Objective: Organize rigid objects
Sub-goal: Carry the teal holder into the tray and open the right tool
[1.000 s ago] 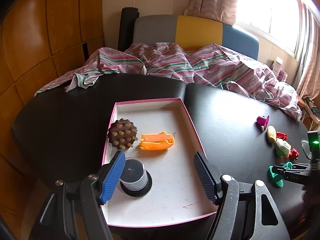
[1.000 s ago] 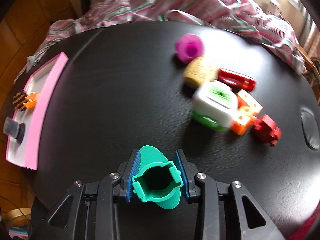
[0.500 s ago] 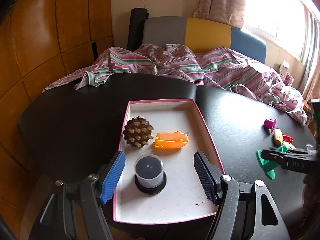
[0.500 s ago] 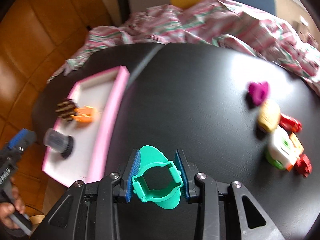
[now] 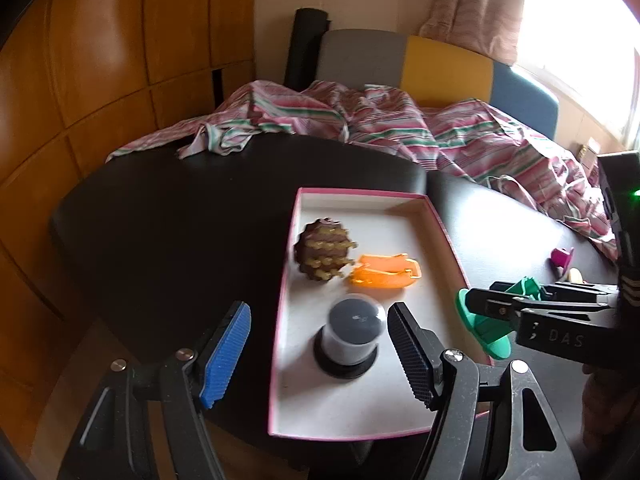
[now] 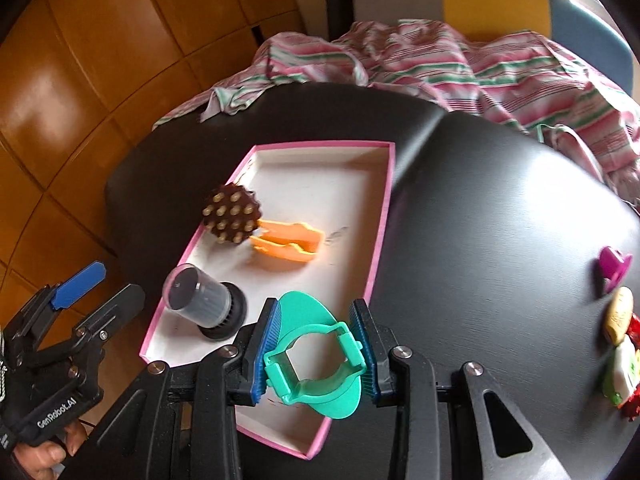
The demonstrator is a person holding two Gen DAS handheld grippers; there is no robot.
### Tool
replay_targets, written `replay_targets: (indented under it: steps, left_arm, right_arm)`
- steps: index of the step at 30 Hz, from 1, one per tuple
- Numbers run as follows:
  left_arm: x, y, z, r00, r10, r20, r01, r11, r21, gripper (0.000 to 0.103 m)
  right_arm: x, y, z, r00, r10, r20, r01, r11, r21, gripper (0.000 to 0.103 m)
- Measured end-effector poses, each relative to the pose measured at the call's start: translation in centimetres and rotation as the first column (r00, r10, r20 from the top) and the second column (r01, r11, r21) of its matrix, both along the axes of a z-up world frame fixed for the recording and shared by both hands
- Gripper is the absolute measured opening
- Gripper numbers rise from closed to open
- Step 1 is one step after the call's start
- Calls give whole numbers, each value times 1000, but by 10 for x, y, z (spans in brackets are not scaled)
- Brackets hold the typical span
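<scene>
While right jaws grip a green piece (image 6: 316, 354) and left jaws gape, striped cloth (image 5: 400, 128) drapes the black table (image 5: 180, 232).

Blurred toys (image 6: 620, 354) at right edge

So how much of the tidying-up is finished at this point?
Three things sit in the pink-rimmed tray: a brown spiky ball, an orange piece and a dark capped jar. The right gripper holds a green piece over the tray. A magenta piece and others wait on the table.
</scene>
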State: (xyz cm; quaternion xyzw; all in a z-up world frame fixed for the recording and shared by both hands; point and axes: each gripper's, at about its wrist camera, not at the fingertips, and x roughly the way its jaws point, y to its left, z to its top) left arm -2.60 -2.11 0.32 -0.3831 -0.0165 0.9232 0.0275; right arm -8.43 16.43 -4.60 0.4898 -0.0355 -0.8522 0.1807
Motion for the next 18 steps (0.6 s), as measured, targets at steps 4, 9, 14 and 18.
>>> replay_targets:
  steps: [4, 9, 14, 18]
  left_arm:
    - [1, -13, -5, 999, 33, 12, -33, 999, 6, 72]
    - [0, -24, -9, 998, 56, 22, -56, 998, 6, 72]
    - [-2, -29, -12, 997, 70, 30, -70, 997, 12, 72]
    - [0, -28, -11, 997, 70, 25, -71, 997, 16, 72]
  right_arm:
    - [-11, -24, -10, 998, 46, 38, -46, 999, 2, 35]
    - [-17, -49, -35, 986, 105, 128, -105, 994, -6, 36]
    - [-15, -54, -55, 975, 117, 191, -109, 993, -52, 38]
    - [-8, -54, -53, 978, 120, 171, -114, 992, -46, 45]
